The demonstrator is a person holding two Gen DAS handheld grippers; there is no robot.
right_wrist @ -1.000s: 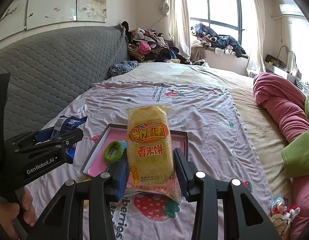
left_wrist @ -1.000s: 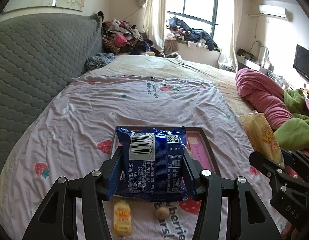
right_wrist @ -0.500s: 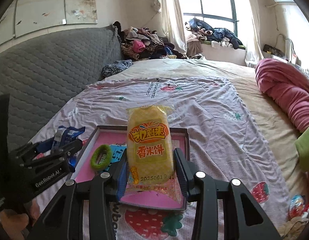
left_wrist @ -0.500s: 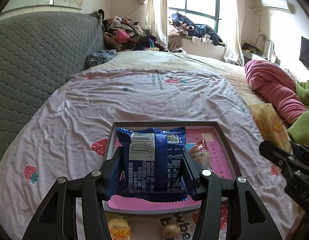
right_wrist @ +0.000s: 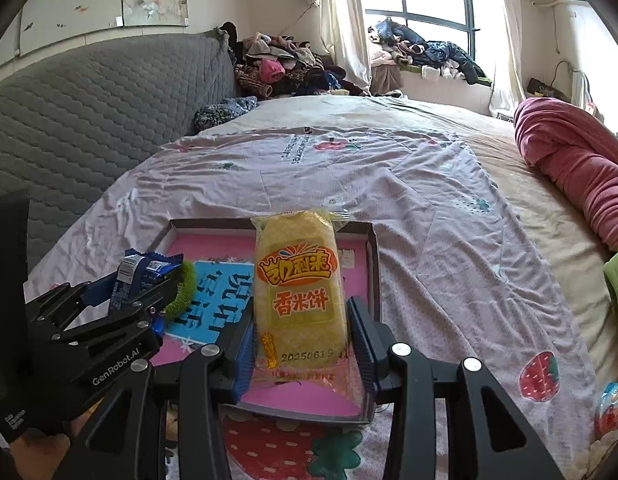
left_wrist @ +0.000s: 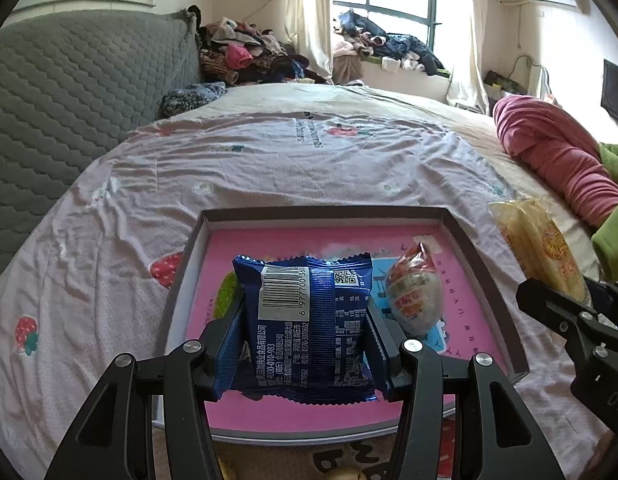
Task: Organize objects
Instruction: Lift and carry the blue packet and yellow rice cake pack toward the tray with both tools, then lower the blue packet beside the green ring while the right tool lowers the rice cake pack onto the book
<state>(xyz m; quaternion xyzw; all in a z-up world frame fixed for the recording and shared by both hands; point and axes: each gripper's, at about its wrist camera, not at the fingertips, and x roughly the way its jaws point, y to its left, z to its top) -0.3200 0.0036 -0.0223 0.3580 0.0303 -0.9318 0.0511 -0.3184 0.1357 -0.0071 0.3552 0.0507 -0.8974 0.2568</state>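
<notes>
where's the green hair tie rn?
Right wrist view: green hair tie lies in the pink-lined tray, left part, beside the left tongs holding the blue snack packet.

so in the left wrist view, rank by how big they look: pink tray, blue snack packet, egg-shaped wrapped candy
1. pink tray
2. blue snack packet, though it is held nearest the camera, which inflates it
3. egg-shaped wrapped candy lying in the tray

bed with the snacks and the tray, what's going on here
A person is tidying snacks into a pink tray on the bed. The left tongs grip a blue packet, the right tongs a yellow rice cracker pack; both are held above the tray. A red-and-white snack and a green ring already lie inside.
</notes>
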